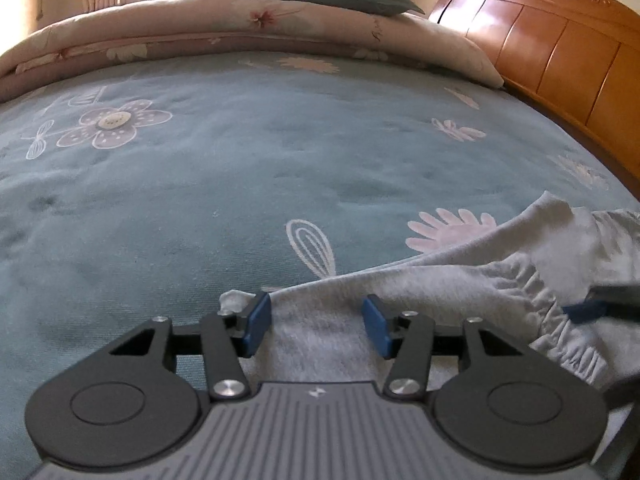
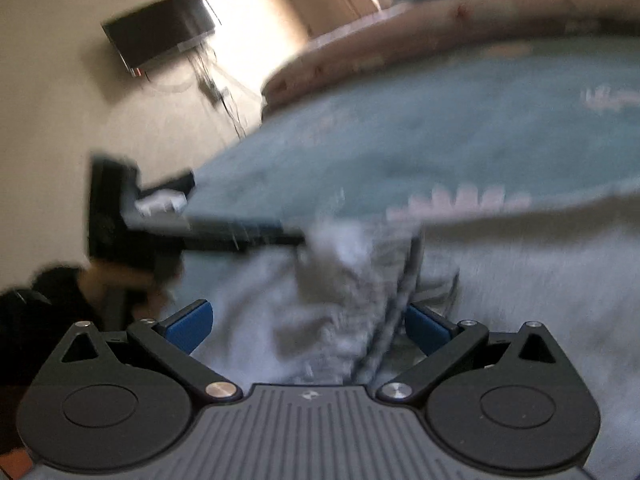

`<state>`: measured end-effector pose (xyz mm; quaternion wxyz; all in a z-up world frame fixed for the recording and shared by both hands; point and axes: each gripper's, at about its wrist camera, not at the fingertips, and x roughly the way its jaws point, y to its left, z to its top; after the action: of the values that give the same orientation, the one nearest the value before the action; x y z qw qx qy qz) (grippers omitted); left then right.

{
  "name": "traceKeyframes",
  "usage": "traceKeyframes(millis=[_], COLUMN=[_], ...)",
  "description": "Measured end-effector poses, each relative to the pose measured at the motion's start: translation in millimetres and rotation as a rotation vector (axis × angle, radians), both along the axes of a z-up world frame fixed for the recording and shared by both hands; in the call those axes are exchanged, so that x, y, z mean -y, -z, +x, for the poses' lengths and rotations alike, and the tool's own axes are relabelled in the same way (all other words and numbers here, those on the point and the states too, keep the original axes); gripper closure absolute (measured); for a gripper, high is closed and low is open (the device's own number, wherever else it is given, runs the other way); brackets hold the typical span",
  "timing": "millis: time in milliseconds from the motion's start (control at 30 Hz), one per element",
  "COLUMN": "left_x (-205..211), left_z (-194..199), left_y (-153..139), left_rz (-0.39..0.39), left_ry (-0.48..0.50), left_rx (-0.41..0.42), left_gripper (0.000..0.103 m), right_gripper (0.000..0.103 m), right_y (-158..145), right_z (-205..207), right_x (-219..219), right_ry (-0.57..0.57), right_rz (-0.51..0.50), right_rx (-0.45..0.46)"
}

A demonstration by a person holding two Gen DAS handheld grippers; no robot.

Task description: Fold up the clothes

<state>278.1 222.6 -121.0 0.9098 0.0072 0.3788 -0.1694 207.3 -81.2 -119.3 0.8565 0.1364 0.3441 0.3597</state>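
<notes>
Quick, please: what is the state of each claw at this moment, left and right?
Left claw: open, holding nothing; the grey garment lies between its pads.
Right claw: open, holding nothing; it is above the grey garment's bunched waistband.

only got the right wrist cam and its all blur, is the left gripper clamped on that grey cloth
Observer: No. The left gripper is open; its blue pads stand apart, with the light grey fleece garment lying between them.
Operator: see a waistband anywhere
Observer: Yes, a gathered elastic band sits just right of that gripper.
Operator: whats beyond the cloth on that side
Observer: An orange-brown wooden headboard edges the teal floral bed sheet.
</notes>
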Motion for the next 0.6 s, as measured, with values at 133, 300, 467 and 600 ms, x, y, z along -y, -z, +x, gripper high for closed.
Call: traceKeyframes(millis=[133,300,467,600], left_x=[4,31,66,98], left_z=[-8,-27,-31,-35], left_y=[-12,-22,-28,-14], left_rz=[-0.034,-0.008,-0.039,-0.045], left_ry=[0.026,0.122,0.232,0.299], left_rx=[0.000,0.019,0.015,-0.072], left_gripper=[0.051,0.051,0.051,0.052], right_gripper=[0.000,0.000,0.000,0.000], right_y=[4,2,-19,-34], right_z=[-12,-28,-38,-52], right_x=[-7,-16,1,34], right_ry=[-0.013,-0.016,0.029,0.109], right_rz=[-0.049,-0.165,-0.142,-0.151], right_rx=[0.084,0.162,0.137,0.139])
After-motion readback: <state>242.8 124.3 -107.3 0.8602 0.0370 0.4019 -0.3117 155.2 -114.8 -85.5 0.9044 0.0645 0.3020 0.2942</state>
